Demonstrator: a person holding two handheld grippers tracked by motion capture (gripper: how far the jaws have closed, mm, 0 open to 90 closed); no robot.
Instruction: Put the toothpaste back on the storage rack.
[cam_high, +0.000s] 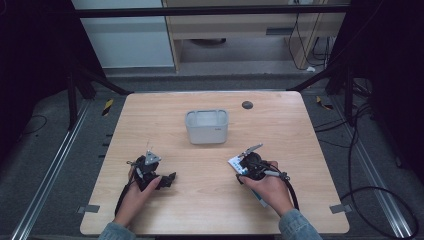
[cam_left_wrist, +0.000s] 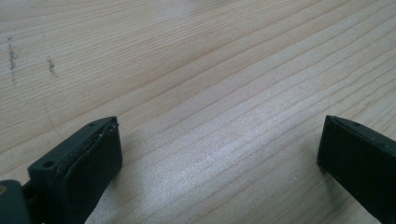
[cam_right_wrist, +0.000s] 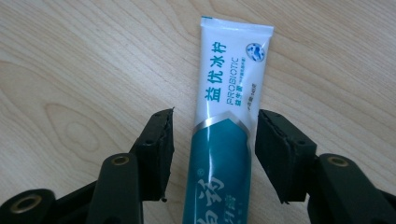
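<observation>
The tube (cam_right_wrist: 224, 140) of toothpaste lies flat on the table (cam_high: 210, 210), at about 4 o'clock from the table's middle, under the right gripper (cam_right_wrist: 212, 154). Its flat crimped end points away from the hand, toward 11 o'clock in the high view. That gripper straddles the tube with a jaw on each side; a sliver of wood shows between the left pad and the tube, the right pad sits just beside it, so I judge it is not yet clamped.

I'd expect the tube to be light and soft: a plastic skin that gives under pressure, glossy and a bit slippery. The place the jaws now stand, across the body where white meets teal, looks sound; the thin crimped end would fold, and a hard squeeze might force paste toward the cap, which is hidden.

The bin (cam_high: 206, 126), a pale grey tub, stands at 12 o'clock, well apart from the tube. It looks empty, though its floor is hard to read.

The left gripper (cam_left_wrist: 219, 154) rests at 8 o'clock, jaws wide apart over bare wood.
</observation>
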